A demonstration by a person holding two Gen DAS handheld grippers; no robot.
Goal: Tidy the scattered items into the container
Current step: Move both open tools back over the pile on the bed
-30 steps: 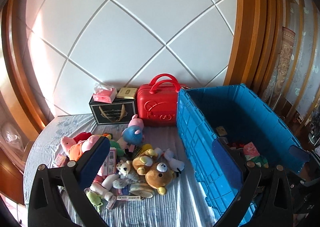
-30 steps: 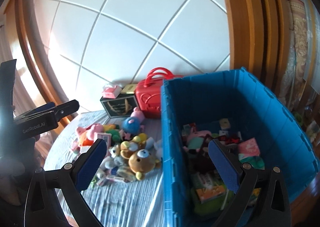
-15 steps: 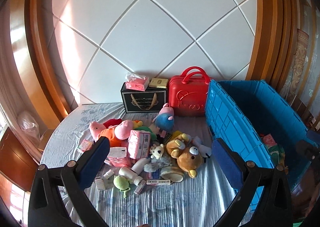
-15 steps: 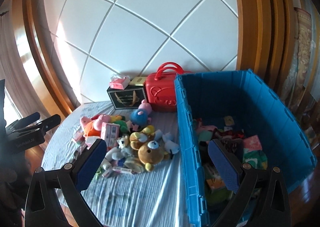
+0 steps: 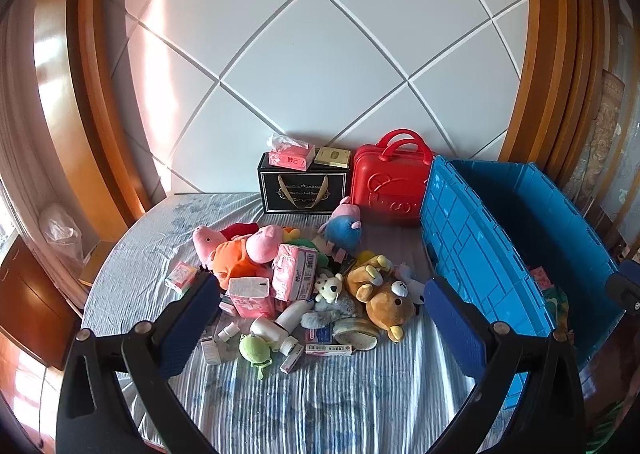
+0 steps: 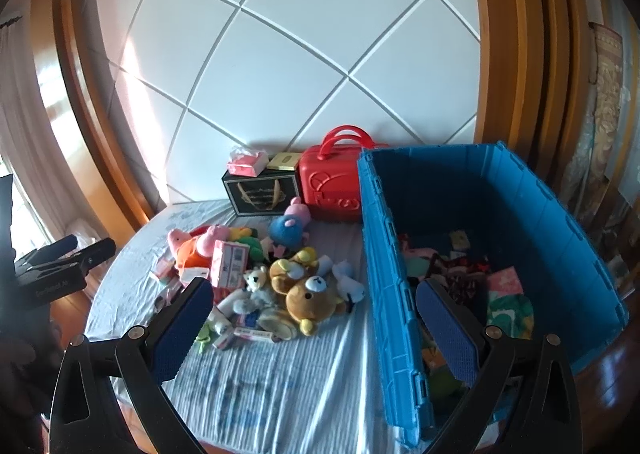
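Observation:
A heap of toys and small packs lies on the striped cloth: a brown bear plush (image 5: pixel 384 294) (image 6: pixel 310 294), a pink pig plush (image 5: pixel 240 250), a blue plush (image 5: pixel 342 232) (image 6: pixel 286 230), pink tissue packs (image 5: pixel 294 272), a green frog toy (image 5: pixel 256 350) and white bottles. The blue crate (image 5: pixel 476 250) (image 6: pixel 394 282) stands to the right, holding several items. My left gripper (image 5: pixel 324 330) hangs open above the near side of the heap, nothing between its fingers. My right gripper (image 6: pixel 316 328) is open over the crate's left wall, also holding nothing.
A red case (image 5: pixel 390 184) and a black gift box (image 5: pixel 302 190) with a tissue pack on top stand against the white padded wall. Wooden frames flank the wall. Bare cloth (image 5: pixel 340 406) lies in front of the heap. The left gripper's body (image 6: pixel 60 266) shows at the right view's left edge.
Both views pulled back and shifted left, away from the crate. The left view now centres on the toy heap instead of the crate's corner. Both grippers stayed open.

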